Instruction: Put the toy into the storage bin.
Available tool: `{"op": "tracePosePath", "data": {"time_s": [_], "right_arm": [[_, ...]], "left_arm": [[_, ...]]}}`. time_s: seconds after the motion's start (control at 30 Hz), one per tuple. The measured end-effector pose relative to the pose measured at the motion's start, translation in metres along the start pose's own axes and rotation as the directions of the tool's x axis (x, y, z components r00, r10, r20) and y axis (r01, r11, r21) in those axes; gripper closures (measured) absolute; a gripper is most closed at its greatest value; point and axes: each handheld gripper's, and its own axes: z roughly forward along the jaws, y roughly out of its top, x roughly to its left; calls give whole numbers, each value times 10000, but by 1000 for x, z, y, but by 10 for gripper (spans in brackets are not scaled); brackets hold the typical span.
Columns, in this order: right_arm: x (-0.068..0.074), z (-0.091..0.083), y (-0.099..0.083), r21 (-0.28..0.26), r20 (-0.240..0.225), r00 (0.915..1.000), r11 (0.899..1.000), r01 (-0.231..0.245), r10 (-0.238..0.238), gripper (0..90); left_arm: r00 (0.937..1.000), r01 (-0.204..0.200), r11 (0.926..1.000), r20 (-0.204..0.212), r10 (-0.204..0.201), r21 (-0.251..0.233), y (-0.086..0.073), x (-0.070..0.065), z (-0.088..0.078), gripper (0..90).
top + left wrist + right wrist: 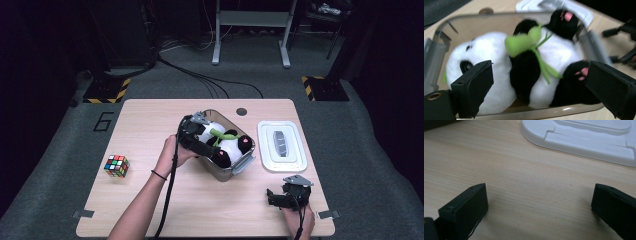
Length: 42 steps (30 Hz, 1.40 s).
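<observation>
A black-and-white panda plush (227, 145) with a green ribbon lies on its back inside a clear plastic box (235, 171) in the middle of the table. My left gripper (214, 150) reaches into the box from its left side. In the left gripper view the panda (499, 75) lies between and beyond the black jaws of the left gripper (541, 86), which stand wide and do not press on it. My right gripper (276, 196) rests near the table's front right corner. In its own view the right gripper (539, 205) is open over bare wood.
The box's white lid (282, 145) lies flat just right of the box, with its near edge (579, 135) ahead of the right jaws. A colourful puzzle cube (116, 166) sits at the table's left. Dark floor, cables and stands lie beyond the far edge.
</observation>
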Motion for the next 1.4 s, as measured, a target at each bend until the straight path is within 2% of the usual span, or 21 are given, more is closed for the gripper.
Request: {"op": "tracePosePath", "data": {"time_s": [0.07,0.1,0.13,0.27,0.5,0.67,0.77,0.83,0.93,1.13,1.23,1.3,1.4], "right_arm": [[0,0,0,1,0,10000,10000,-1,1,0],[0,0,0,2,-1,10000,10000,-3,3,0],[0,0,0,1,-1,10000,10000,-4,4,0],[0,0,0,1,0,10000,10000,-4,4,0],[0,0,0,-2,8,10000,10000,5,-5,0],[0,0,0,-3,8,10000,10000,5,-5,0],[0,0,0,-2,8,10000,10000,4,-4,0],[0,0,0,-3,9,10000,10000,2,-2,0],[0,0,0,-9,17,10000,10000,-4,4,0],[0,0,0,-16,21,10000,10000,0,0,0],[0,0,0,6,19,10000,10000,-33,33,0],[0,0,0,0,20,10000,10000,-33,33,1],[0,0,0,3,22,10000,10000,-36,36,1]], "left_arm": [[9998,153,9999,146,-153,-8,-3,0,4,59],[9999,54,9999,-110,-53,112,-4,-1,6,57],[9998,-38,9997,-193,43,245,-5,-2,7,54],[9997,-120,9984,-221,132,545,-9,-4,15,55],[10000,87,9999,30,-88,118,-1,-2,10,57],[9999,-9,9984,122,2,559,4,-5,21,60],[9997,-170,9965,-176,185,815,4,-8,25,60],[9981,-408,9923,-418,459,1171,4,-11,30,61],[9972,-491,9876,-492,570,1492,2,-13,39,61],[9944,-632,9819,-719,771,1783,3,-13,48,61],[9953,-595,9843,-656,713,1662,4,-12,48,62],[9985,-369,9894,-350,422,1406,5,-7,43,68],[9997,-110,9968,-205,127,788,9,0,32,69]]}}
